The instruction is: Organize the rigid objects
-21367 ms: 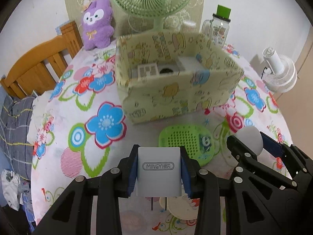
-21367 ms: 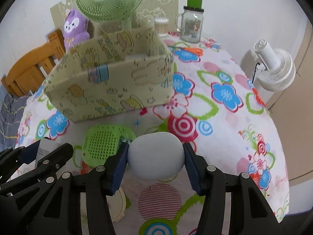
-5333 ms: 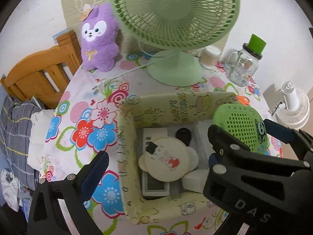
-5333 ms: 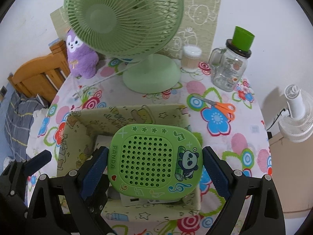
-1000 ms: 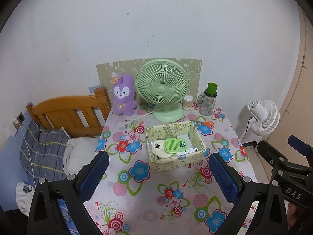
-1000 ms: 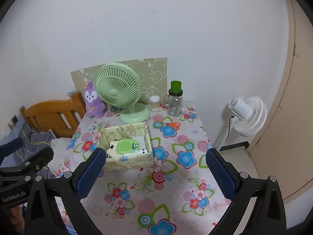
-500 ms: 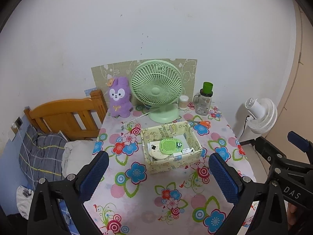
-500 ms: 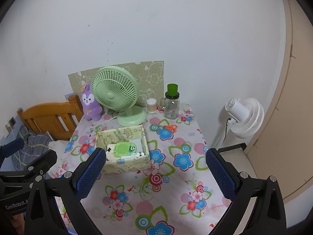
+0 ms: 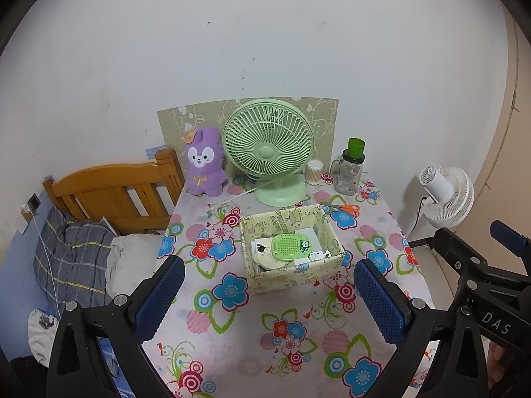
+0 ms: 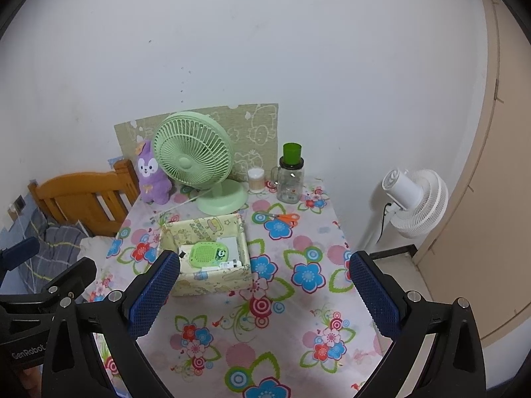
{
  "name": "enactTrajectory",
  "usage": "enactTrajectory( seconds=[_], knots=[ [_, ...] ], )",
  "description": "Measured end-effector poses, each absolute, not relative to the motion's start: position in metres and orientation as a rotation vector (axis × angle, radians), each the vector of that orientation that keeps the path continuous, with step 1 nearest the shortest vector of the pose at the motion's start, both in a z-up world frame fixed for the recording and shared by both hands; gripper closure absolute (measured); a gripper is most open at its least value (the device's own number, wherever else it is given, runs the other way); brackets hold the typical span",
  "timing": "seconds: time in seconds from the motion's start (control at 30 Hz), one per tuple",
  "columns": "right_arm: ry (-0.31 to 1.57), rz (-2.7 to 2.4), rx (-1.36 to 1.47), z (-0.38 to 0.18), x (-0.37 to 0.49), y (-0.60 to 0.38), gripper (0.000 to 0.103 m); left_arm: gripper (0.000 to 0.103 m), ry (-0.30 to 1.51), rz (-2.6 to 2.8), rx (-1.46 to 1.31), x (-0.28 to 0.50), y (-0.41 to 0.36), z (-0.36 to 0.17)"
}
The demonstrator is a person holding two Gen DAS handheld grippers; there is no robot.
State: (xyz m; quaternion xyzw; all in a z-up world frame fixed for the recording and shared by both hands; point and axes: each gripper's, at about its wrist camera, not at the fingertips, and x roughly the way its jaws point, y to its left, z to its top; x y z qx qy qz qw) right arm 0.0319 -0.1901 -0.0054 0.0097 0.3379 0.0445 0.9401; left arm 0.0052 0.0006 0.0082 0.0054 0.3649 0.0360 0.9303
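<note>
A pale yellow patterned box [image 9: 292, 278] [image 10: 212, 282] stands mid-table on the flowered tablecloth [image 9: 252, 341]. Inside lies a green perforated panda gadget [image 9: 291, 247] [image 10: 208, 254] on top of white items and a round cream disc [image 9: 270, 261]. My left gripper [image 9: 268, 295] hangs open and empty, high above the near half of the table. My right gripper [image 10: 262, 293] is likewise open and empty, well back from the box. Each gripper's black frame shows at the edge of the other's view.
A green desk fan [image 9: 268, 147], purple plush rabbit [image 9: 203, 166], cotton-swab jar [image 9: 314, 172], green-capped glass jar [image 9: 351, 169] and orange scissors [image 9: 345, 208] stand at the table's far side. A wooden bed frame [image 9: 109, 192] is left, a white floor fan [image 9: 446, 199] right.
Both grippers have kept pulling up and back from the table over the last second; the box looks slightly nearer than half a second ago. Earlier, the green gadget went into the box.
</note>
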Motion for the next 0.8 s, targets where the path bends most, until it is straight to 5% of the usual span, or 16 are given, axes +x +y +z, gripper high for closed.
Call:
enactTrajectory(
  seconds=[0.8],
  knots=[
    [0.692,0.099,0.022,-0.0078,0.0386,-0.1889,0.000,0.000,0.751,0.080,0.018,0.0088,0.0008,0.0061]
  ],
)
